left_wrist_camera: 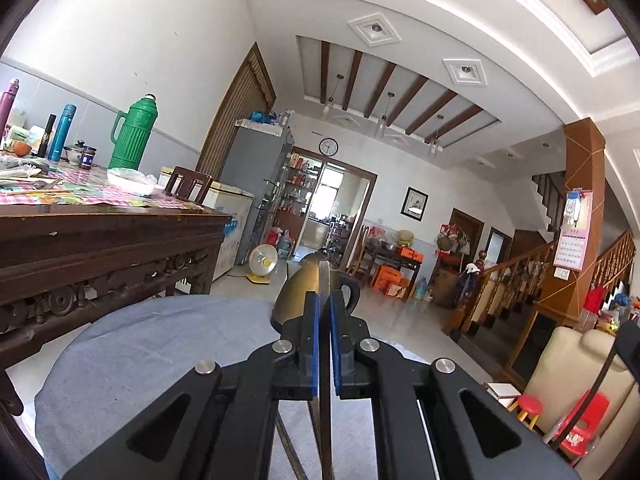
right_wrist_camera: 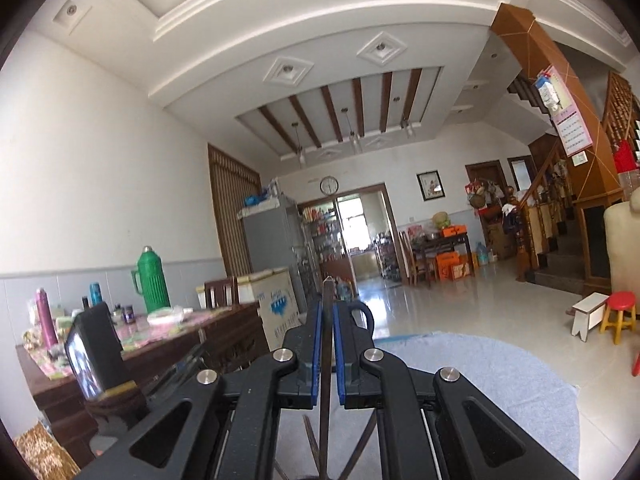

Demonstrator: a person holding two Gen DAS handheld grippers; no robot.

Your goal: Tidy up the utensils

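Note:
My left gripper (left_wrist_camera: 324, 300) is shut on a thin brown chopstick (left_wrist_camera: 325, 276) that stands upright between its blue pads and reaches past the fingertips. Below the fingers, other dark sticks (left_wrist_camera: 291, 446) show under it. My right gripper (right_wrist_camera: 327, 308) is shut on a similar dark chopstick (right_wrist_camera: 327, 292), also upright between its pads, with several more sticks (right_wrist_camera: 312, 444) fanned out beneath. Both grippers are raised above a round table with a grey cloth (left_wrist_camera: 152, 344), which also shows in the right wrist view (right_wrist_camera: 480, 364).
A brass kettle (left_wrist_camera: 304, 292) stands at the far edge of the round table. A dark carved wooden table (left_wrist_camera: 100, 240) with a green thermos (left_wrist_camera: 134, 136) and bottles stands at the left. A red stool (right_wrist_camera: 620, 316) and a cream sofa (left_wrist_camera: 576, 364) are at the right.

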